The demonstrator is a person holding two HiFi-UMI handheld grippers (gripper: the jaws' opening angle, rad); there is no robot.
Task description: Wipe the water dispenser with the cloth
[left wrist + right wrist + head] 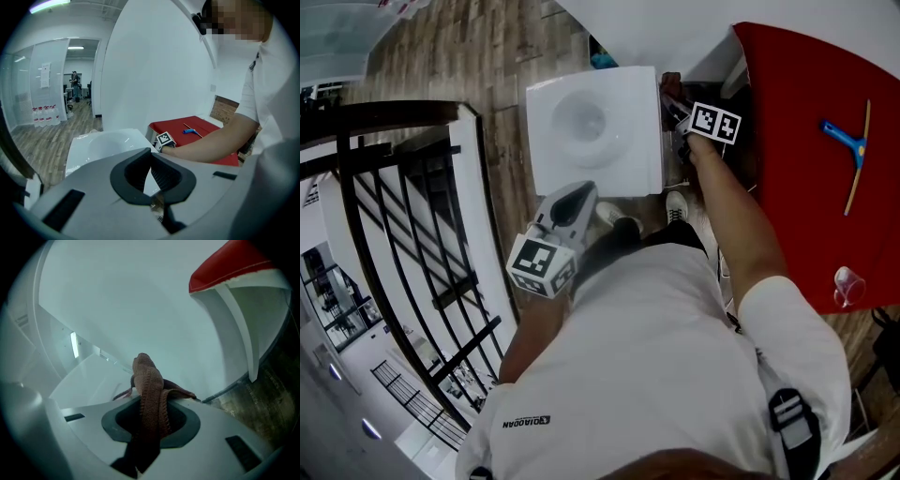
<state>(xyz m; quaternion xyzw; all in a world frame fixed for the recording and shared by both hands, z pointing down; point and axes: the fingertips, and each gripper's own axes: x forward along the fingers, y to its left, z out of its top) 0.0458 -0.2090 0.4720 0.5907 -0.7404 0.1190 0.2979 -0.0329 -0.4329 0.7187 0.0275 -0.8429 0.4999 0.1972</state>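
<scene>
Sensibly, your right gripper [675, 114] pinches the brown terry cloth [149, 380] tight beside the white boxy water dispenser's [595, 141] right edge for wiping, while your left gripper [577, 200] hangs closed, empty, out of the way.

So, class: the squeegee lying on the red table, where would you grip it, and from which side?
Grip the blue handle from above, jaws across its width. The squeegee lies flat on the red table, so nothing gets under it from the side, and the handle juts out from the long blade, which looks too thin to pinch steadily.
</scene>
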